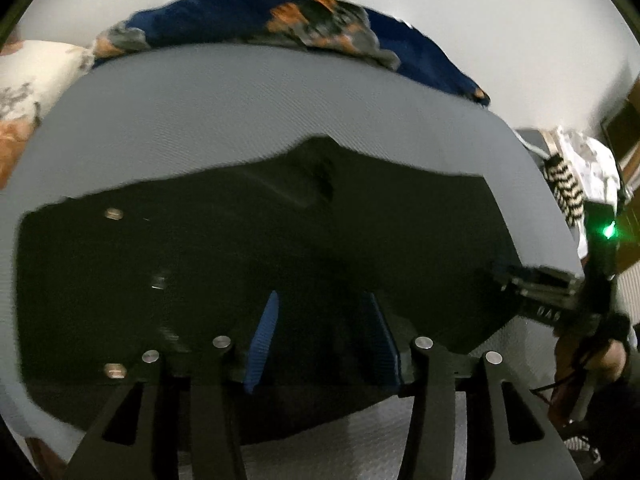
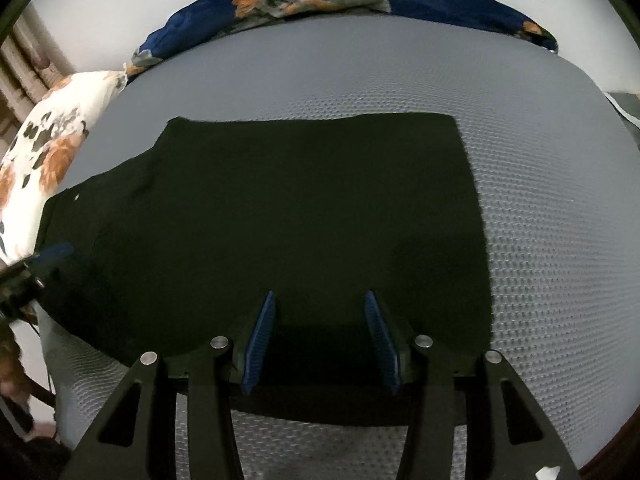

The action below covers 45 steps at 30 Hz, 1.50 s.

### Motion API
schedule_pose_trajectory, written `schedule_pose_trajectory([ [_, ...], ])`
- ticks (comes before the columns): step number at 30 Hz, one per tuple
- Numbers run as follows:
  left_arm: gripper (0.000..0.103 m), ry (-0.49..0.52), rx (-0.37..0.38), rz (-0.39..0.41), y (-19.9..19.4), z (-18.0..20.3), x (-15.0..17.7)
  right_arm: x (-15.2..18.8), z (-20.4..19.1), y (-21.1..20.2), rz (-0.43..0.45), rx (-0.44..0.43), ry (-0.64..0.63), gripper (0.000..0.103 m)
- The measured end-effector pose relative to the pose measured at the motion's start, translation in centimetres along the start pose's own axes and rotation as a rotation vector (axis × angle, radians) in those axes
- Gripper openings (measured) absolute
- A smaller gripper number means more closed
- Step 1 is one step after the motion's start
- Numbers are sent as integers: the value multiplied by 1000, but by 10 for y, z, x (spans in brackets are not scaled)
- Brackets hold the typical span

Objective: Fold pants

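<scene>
Black pants point(image 1: 240, 248) lie flat on a grey textured mattress point(image 1: 240, 100), folded into a broad dark shape with metal buttons on the left. My left gripper point(image 1: 322, 308) is open just above the near edge of the pants. In the right wrist view the same pants point(image 2: 300, 208) lie spread out, and my right gripper point(image 2: 320, 308) is open over their near edge. The right gripper also shows at the right in the left wrist view point(image 1: 532, 280), and the left gripper at the left edge of the right wrist view point(image 2: 48, 256).
A blue floral blanket point(image 1: 280, 24) lies along the far edge of the mattress. A white floral pillow point(image 2: 52, 144) sits at the left. Cluttered items and a green light point(image 1: 608, 232) stand to the right beyond the bed.
</scene>
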<state>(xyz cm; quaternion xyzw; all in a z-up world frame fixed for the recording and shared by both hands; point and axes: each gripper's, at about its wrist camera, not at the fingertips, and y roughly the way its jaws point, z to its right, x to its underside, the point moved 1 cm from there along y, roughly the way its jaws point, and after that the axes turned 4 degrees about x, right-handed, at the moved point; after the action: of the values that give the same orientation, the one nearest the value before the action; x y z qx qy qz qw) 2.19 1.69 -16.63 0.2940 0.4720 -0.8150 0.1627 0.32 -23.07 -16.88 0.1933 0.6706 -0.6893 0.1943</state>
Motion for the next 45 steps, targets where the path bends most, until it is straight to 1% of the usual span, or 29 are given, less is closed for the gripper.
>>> schedule_pose_trajectory([
  [6,55,-33,-64,58,-39,-41,1,2,-30,2,-11,-46,-41,47],
  [12,55,-88,-140,65,-65,-93,11,0,-71,8,-33,-88,-98,48],
  [13,56,-115,-149,72,-71,-107,13,0,-77,8,-38,-95,-107,49],
  [16,56,-181,-157,84,-82,-138,18,-2,-98,10,-53,-112,-140,50],
  [19,56,-238,-145,94,-89,-164,27,-5,-120,14,-71,-129,-170,51],
  [22,57,-297,-88,85,-90,-189,35,-12,-136,17,-97,-161,-183,51],
  [23,58,-317,-52,74,-89,-198,38,-14,-139,17,-108,-176,-179,52],
  [24,58,-336,-15,68,-87,-206,40,-18,-143,17,-121,-209,-167,53],
  [25,58,-361,24,57,-85,-215,43,-21,-145,17,-132,-238,-151,57],
  [26,58,-378,42,52,-83,-220,45,-24,-147,16,-137,-253,-137,58],
  [27,58,-393,62,48,-82,-226,46,-28,-147,14,-137,-269,-116,59],
  [29,58,-426,141,24,-75,-239,49,-36,-146,7,-120,-282,-88,62],
  [30,58,-438,185,13,-72,-243,50,-40,-145,4,-113,-279,-80,62],
  [31,58,-456,250,-5,-65,-249,52,-44,-144,0,-98,-270,-71,62],
  [33,58,-477,315,-33,-55,-258,52,-52,-142,-5,-77,-245,-55,64],
  [38,58,-495,399,-99,-31,-271,47,-70,-143,-6,-62,-188,-6,64],
  [41,58,-486,461,-94,-26,-276,43,-75,-146,1,-81,-162,12,64],
  [45,58,-486,538,-87,-18,-283,40,-78,-154,5,-88,-139,3,64],
])
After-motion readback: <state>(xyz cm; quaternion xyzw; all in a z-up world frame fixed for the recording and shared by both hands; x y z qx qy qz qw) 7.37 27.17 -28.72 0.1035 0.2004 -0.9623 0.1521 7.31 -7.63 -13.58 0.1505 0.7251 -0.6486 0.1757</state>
